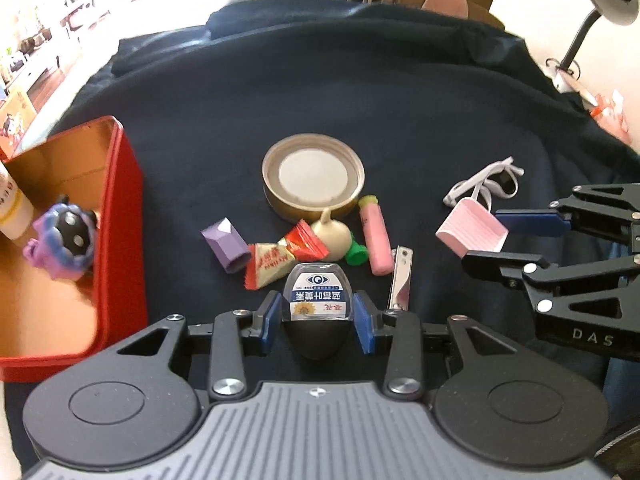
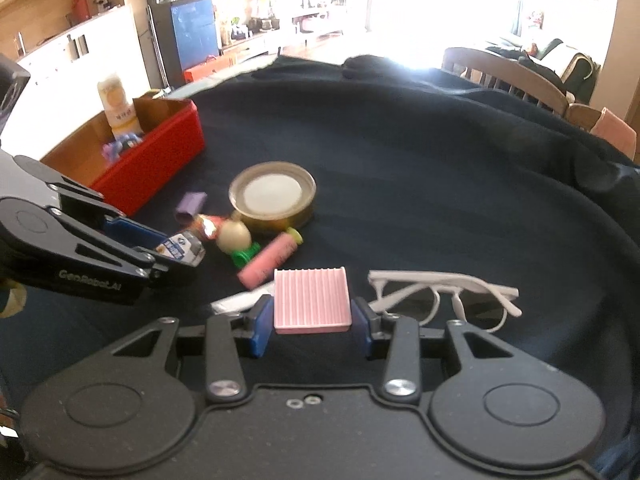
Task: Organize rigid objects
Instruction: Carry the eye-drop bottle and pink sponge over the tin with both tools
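Left wrist view first, from the biggest thing down: a dark navy cloth covers the whole table; at its left edge sits a red tin box with a gold inside, holding a purple toy figure and a pale bottle; near the middle of the cloth lies a round gold lid, hollow side up; white glasses lie on the cloth to the right, just beside the right gripper in its own view; below the lid is a tight cluster: a pink tube, a cream bulb-shaped piece on a green cap, a purple faceted block, a red-and-cream wrapped sweet and a metal nail clipper, the clipper just right of the left gripper's fingers.

The left gripper is partly closed, its blue pads pressed on both sides of a small black-capped bottle with a blue eye label; the bottle sits cap toward the camera, in front of the sweet.

The right gripper is likewise partly closed, its blue pads clamping a ribbed pink scoop-shaped piece by its two sides; seen from the left wrist, that piece hangs clear above the cloth, right of the cluster and in front of the glasses.
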`<state>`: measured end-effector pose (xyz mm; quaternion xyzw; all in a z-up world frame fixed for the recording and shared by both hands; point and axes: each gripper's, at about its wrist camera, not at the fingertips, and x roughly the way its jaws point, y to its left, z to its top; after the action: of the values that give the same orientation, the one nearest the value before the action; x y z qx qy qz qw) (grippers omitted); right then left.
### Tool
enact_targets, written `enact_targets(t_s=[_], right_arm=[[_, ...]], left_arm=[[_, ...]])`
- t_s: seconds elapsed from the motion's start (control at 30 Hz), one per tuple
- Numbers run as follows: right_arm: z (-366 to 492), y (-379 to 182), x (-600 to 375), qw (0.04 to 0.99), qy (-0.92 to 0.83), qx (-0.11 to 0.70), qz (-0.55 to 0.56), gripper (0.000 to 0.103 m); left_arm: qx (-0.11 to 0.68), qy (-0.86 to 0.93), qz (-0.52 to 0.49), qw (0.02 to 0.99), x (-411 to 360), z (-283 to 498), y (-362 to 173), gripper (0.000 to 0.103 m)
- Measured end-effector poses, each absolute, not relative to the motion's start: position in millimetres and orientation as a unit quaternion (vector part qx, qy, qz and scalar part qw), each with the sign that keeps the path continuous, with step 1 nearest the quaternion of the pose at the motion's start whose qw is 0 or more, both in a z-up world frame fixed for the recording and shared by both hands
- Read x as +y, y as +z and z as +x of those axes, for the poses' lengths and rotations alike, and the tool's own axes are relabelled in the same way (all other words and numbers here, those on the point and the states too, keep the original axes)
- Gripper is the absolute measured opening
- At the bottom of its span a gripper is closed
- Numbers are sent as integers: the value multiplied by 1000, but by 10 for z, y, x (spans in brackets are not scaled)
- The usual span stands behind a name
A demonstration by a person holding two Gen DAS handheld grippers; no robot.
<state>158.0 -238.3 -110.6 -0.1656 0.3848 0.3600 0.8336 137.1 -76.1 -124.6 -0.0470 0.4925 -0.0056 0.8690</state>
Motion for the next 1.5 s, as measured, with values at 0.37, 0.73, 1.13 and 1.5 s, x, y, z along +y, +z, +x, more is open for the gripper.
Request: enact_targets(t_s=[0.37,0.73,1.13,1.5], right_arm=[[1418,-764,-2075,846,363,358,-155,41],[1268,-573,-1568,855,359,346,-143,41],[1267,-508,-960,857,364,338,-134,41],[1397,-586,-378,848,374,348,-142,41]], left_arm=[[470,-1,-69,880,-389,1271,-878,38],[457,-9,-69,887,78,1211,-619,38],[447,7,-69,892,783,1133,-515,38],[467,24,-57,882,1260,1133,-673,38]])
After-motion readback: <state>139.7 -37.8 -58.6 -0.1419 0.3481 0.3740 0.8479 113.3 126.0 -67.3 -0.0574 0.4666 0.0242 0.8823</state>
